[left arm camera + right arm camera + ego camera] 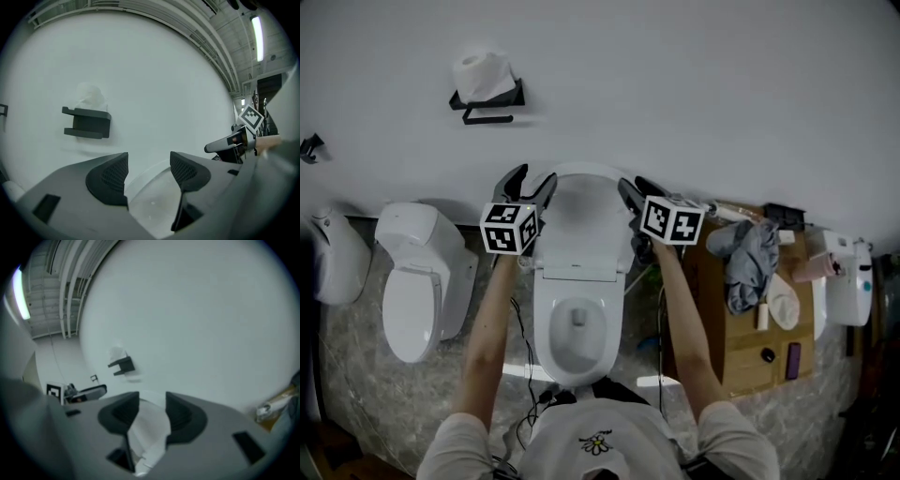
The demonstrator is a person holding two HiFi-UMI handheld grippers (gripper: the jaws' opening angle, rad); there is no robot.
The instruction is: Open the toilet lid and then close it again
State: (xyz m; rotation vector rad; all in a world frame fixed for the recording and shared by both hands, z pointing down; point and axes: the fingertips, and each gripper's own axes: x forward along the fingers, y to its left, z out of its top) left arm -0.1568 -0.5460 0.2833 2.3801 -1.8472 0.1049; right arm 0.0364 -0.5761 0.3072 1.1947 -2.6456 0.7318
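Observation:
The white toilet lid [579,211] stands raised against the wall above the open seat and bowl [573,330]. My left gripper [528,186] is at the lid's upper left edge and my right gripper [637,192] at its upper right edge. In the left gripper view the left gripper [149,172] is open, and the lid's curved rim [154,199] shows in the gap between its pads. In the right gripper view the right gripper [152,412] also stands wide, with the lid's edge [147,427] between its jaws. I cannot see either pair of pads pressing on it.
A second, closed toilet [417,281] stands to the left. A black holder with a paper roll [487,89] is on the wall above. On the right a brown cabinet top [745,328] carries a grey cloth [748,258] and small items. Cables [525,366] lie on the stone floor.

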